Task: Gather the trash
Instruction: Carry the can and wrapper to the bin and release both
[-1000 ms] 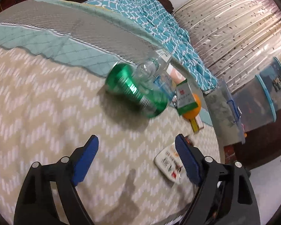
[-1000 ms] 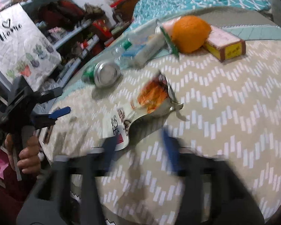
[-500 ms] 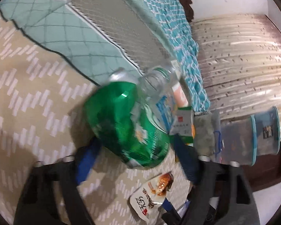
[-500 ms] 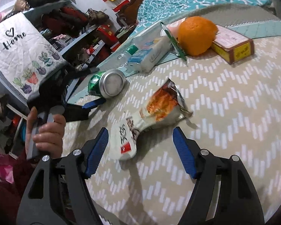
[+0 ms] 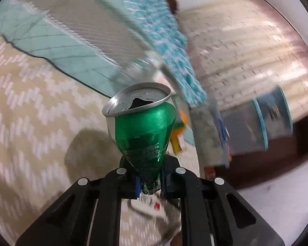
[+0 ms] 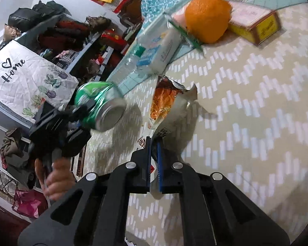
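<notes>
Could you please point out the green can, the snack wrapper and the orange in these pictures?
green can [image 5: 145,131]: left wrist view, on its crushed green side.
snack wrapper [image 6: 168,102]: right wrist view, on its torn upper half.
orange [image 6: 207,18]: right wrist view, on its rind's middle.

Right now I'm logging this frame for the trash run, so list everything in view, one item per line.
green can: 1, green with silver top, crushed between the left gripper's fingers, opened end facing away
snack wrapper: 1, orange and white, torn open, on the bedspread, lower end pinched by the right gripper
plastic bottle: 1, clear with blue-white label, lying beyond the wrapper
orange: 1, orange, far side of the bed
small box: 1, yellow with pink top, beside the orange
bedspread: 1, beige with white zigzags
Home bag: 1, white, cactus print, left of the bed
left gripper: 1, black, blue pads, shut
right gripper: 1, black, blue pads, shut
</notes>
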`<action>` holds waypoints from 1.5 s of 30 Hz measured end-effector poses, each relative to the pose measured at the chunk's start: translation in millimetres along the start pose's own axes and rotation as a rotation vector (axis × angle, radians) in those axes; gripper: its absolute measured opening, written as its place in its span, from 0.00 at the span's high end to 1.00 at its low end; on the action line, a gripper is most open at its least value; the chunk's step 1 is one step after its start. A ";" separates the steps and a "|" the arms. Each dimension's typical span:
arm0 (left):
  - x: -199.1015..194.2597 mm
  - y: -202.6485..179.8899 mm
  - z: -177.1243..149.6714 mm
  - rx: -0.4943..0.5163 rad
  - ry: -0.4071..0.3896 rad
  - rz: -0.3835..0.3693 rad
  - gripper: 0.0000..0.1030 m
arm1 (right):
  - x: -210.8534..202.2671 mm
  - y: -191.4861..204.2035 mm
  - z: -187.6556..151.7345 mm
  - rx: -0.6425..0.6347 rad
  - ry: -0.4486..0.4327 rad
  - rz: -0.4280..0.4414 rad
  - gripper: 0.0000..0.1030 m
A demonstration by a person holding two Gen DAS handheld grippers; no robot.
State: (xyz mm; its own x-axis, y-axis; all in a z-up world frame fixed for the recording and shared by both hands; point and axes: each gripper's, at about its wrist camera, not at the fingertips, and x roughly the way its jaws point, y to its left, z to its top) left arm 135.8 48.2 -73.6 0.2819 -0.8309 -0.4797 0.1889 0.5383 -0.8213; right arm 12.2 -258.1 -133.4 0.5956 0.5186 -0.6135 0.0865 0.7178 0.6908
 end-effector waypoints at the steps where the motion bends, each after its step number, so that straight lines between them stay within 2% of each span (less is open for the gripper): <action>1: 0.0 -8.3 -7.5 0.031 0.012 -0.010 0.88 | -6.4 -1.0 0.4 0.000 -0.018 -0.006 0.93; 4: 6.6 -27.4 -25.1 0.095 0.057 -0.036 0.88 | -26.2 -6.1 2.3 0.007 -0.070 -0.017 0.93; 11: 59.9 -75.2 -49.0 0.223 0.178 -0.002 0.88 | -87.3 -33.9 3.7 0.015 -0.223 -0.088 0.93; 14: 100.4 -104.6 -59.2 0.306 0.242 0.026 0.88 | -103.4 -57.2 3.4 0.067 -0.248 -0.114 0.93; 17: 141.6 -128.5 -68.7 0.371 0.314 0.050 0.88 | -133.3 -83.9 -0.2 0.124 -0.317 -0.141 0.93; 23: 220.7 -178.7 -82.2 0.491 0.445 0.035 0.88 | -196.6 -129.7 -1.8 0.202 -0.461 -0.220 0.93; 27: 276.3 -216.8 -97.4 0.580 0.524 0.005 0.88 | -249.1 -170.4 0.9 0.271 -0.573 -0.296 0.93; 30: 324.9 -250.0 -110.9 0.635 0.589 -0.018 0.88 | -280.4 -195.9 8.4 0.303 -0.625 -0.357 0.93; 34: 384.2 -296.6 -129.9 0.716 0.641 -0.041 0.88 | -311.9 -225.8 21.9 0.345 -0.672 -0.432 0.93; 38: 431.0 -336.2 -145.8 0.802 0.643 -0.038 0.88 | -332.3 -246.3 33.8 0.394 -0.731 -0.496 0.89; 40: 455.7 -351.2 -154.3 0.841 0.636 -0.011 0.76 | -338.0 -257.8 35.7 0.428 -0.739 -0.504 0.89; 41: 467.2 -356.9 -158.5 0.863 0.620 0.020 0.51 | -340.6 -262.7 35.9 0.448 -0.743 -0.494 0.89; 42: 475.2 -360.4 -161.6 0.884 0.589 0.055 0.38 | -342.3 -265.5 34.8 0.461 -0.752 -0.486 0.88; 43: 480.8 -363.4 -164.2 0.898 0.562 0.076 0.38 | -348.0 -270.1 26.5 0.467 -0.763 -0.484 0.84; 44: 484.9 -363.9 -165.5 0.902 0.557 0.082 0.38 | -350.4 -270.1 24.5 0.468 -0.774 -0.489 0.70; 45: 486.2 -362.3 -165.7 0.893 0.565 0.079 0.38 | -352.4 -267.5 21.2 0.465 -0.794 -0.508 0.35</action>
State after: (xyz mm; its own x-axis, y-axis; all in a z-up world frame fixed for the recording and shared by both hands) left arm 48.6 -574.1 -60.4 -0.1114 -0.6106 -0.7840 0.8765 0.3115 -0.3671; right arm -203.9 -642.7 -93.9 0.7415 -0.3675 -0.5614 0.6707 0.4297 0.6046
